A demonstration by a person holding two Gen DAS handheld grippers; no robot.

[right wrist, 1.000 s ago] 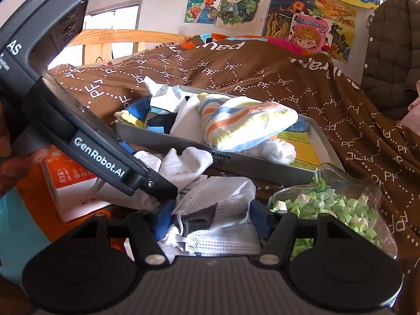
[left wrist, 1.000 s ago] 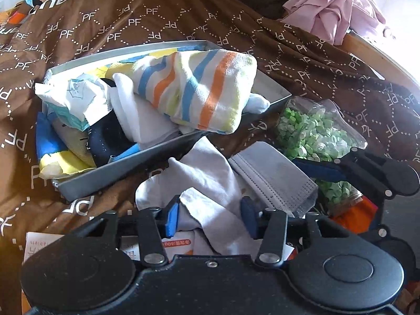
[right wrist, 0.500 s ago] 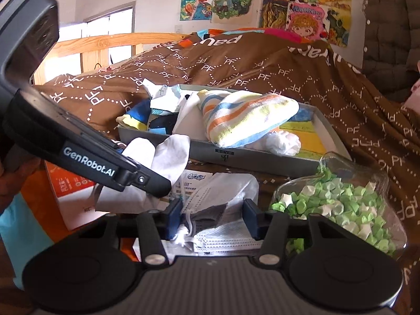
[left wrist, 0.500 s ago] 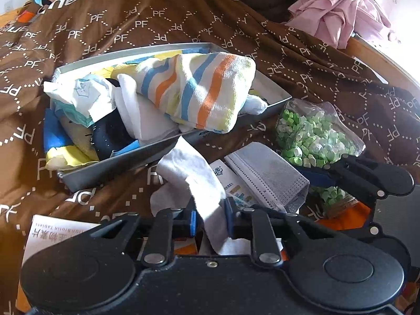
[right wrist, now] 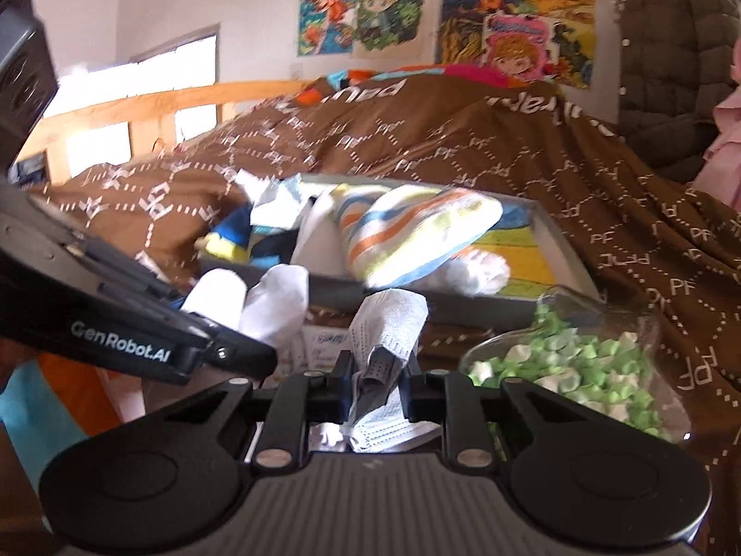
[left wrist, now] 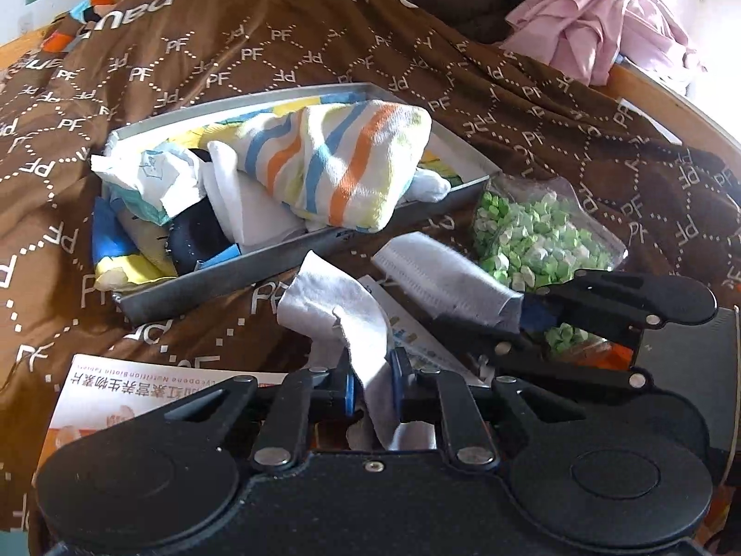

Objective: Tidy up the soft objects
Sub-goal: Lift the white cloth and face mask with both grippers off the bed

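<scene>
Left wrist view shows your left gripper [left wrist: 373,387] closing on the white sock [left wrist: 342,310], your right gripper [right wrist: 376,387] closing on the face mask [right wrist: 386,324]; next, carry both to the tray [left wrist: 222,278].

Brown bedspread [left wrist: 509,106] printed with white "PF" lettering and dotted diamonds, covering the whole work surface. Clear bag of green and white paper stars [left wrist: 542,236] lying on it, just right of the grey tray's near corner. White carton with orange panel and red print [left wrist: 139,384] at lower left, partly hidden. Printed leaflet [left wrist: 417,338] flat between carton and bag. Crumpled pink garment [left wrist: 597,14] at upper right. Cartoon posters [right wrist: 509,23] on the wall, dark quilted jacket [right wrist: 676,60] hanging beside them, wooden bed rail [right wrist: 162,102] below the window.
</scene>
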